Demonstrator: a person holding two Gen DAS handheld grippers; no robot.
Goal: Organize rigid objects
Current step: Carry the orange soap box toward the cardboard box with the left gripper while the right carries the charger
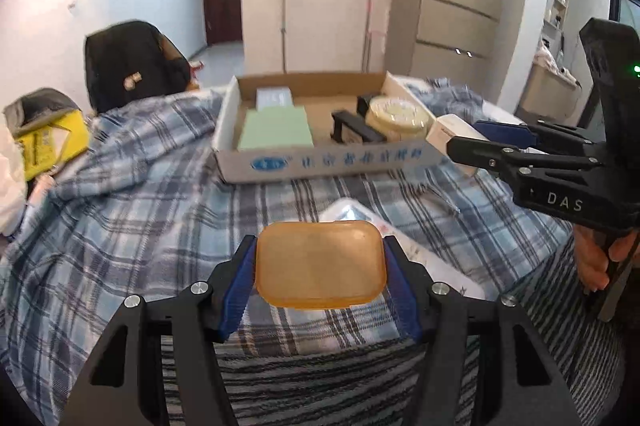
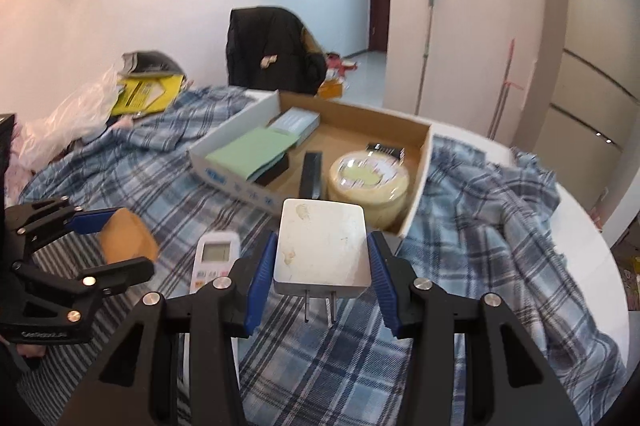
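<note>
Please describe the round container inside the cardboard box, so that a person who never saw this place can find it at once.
Find the shallow cardboard box on the blue plaid cloth. In its near right corner stands a squat round tub, pale yellow, with a clear lid. It is the only round thing there; its neighbours are flat green sheets and a slim black bar.

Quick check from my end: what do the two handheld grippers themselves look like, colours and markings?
Both match: the left gripper and right gripper have black angular linkage frames with silver bolt heads and ribbed blue pads lining the jaws. Seen side-on, the right body carries white "DAS" lettering and a green light; the left body has small white lettering, too blurred to read.
</note>
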